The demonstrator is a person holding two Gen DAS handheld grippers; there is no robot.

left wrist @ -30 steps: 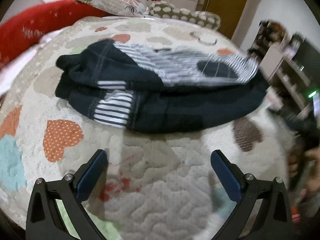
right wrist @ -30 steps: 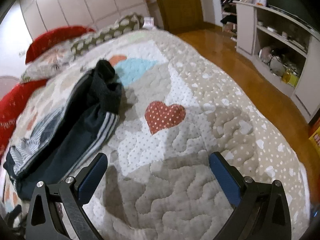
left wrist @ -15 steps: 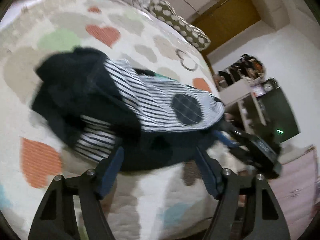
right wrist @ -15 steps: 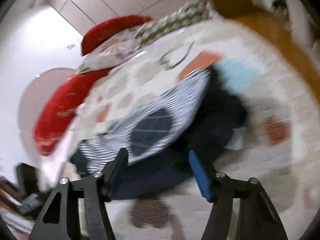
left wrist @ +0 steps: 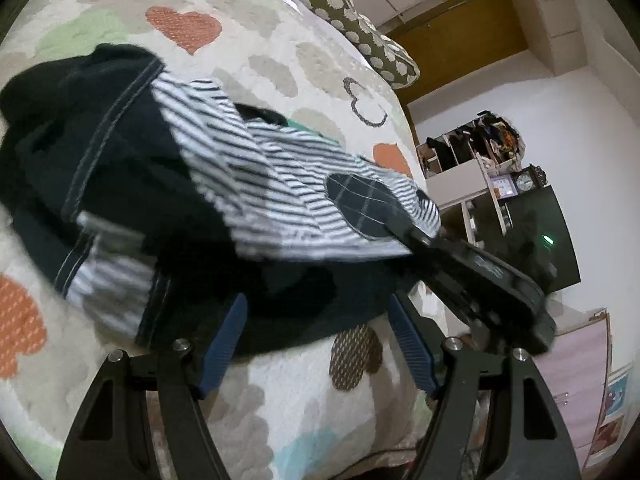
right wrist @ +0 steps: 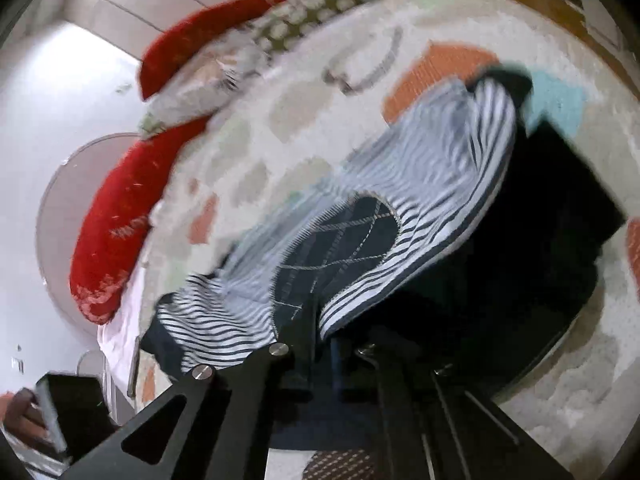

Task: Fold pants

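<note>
**Both grippers closed in on the pants at the bed's near edge**

Both grippers have moved from open quilt, where they stood a second ago with jaws wide, up to the near edge of the garment, and the right one has narrowed sharply. Bed [left wrist: 340, 432], covered by a quilt printed with hearts and cloud shapes, carries the whole scene; red pillows [right wrist: 120, 216] and a spotted cushion [left wrist: 352, 28] lie at its far end. Pants [left wrist: 132, 184], dark navy with a striped panel and a checked oval patch [right wrist: 340, 248], lie bunched in a loose heap across the middle of the quilt, the striped panel uppermost. Right gripper [right wrist: 320, 344] has its fingers drawn close together at the hem of the striped panel, with fabric lying between and over them; blur and cloth hide the fingertips, so a firm pinch cannot be confirmed. In the left wrist view its black body enters from the right and meets the same striped edge. Left gripper [left wrist: 320, 332] is partly spread, its blue pads [left wrist: 224, 344] set against the dark lower fold, straddling it without clamping.
</note>
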